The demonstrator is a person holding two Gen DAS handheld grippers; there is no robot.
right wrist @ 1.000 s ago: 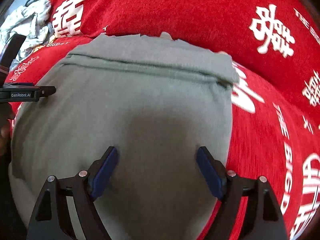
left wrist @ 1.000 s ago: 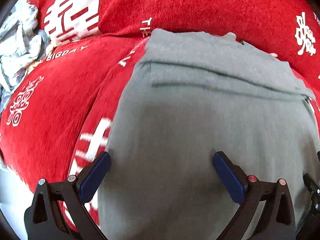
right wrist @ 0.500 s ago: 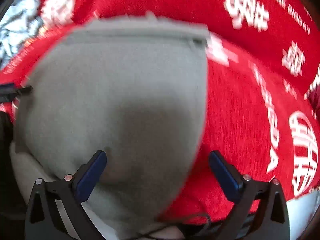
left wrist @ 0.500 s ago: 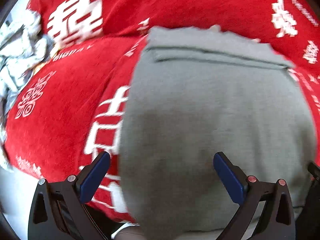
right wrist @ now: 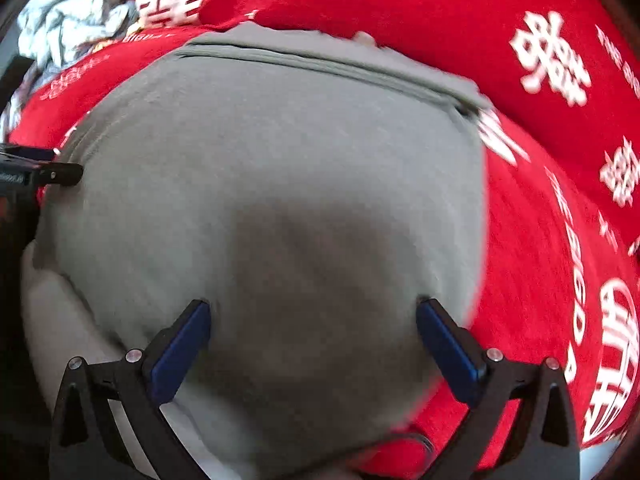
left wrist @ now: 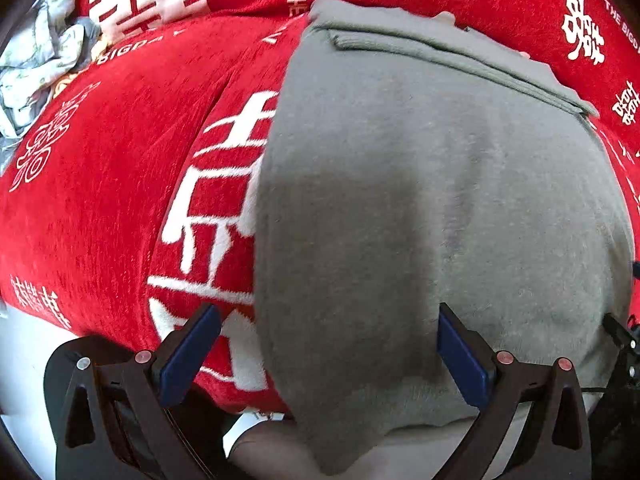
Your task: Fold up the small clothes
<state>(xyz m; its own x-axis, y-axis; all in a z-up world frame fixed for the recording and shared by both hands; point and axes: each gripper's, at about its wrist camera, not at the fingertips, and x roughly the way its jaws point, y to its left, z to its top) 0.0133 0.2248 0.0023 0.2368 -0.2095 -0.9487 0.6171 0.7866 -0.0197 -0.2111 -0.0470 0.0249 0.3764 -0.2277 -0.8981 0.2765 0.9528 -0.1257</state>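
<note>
A grey garment [left wrist: 420,200] lies flat on a red cover [left wrist: 112,184] with white characters; its far end is folded over in a band [left wrist: 440,52]. Its near end hangs over the front edge. My left gripper [left wrist: 328,344] is open and empty above the garment's near left edge. My right gripper [right wrist: 312,336] is open and empty above the garment [right wrist: 280,180], near its right side. The tip of the left gripper [right wrist: 48,174] shows at the left edge of the right wrist view.
A crumpled pale patterned cloth [left wrist: 36,64] lies at the far left on the red cover and shows in the right wrist view [right wrist: 68,32] too. A red cushion back [right wrist: 400,4] rises behind the garment. Pale floor [left wrist: 24,360] shows below the front edge.
Both grippers have pulled back toward the front edge and stayed open. The right gripper's jaws have spread wider. More of the garment's near end now shows.
</note>
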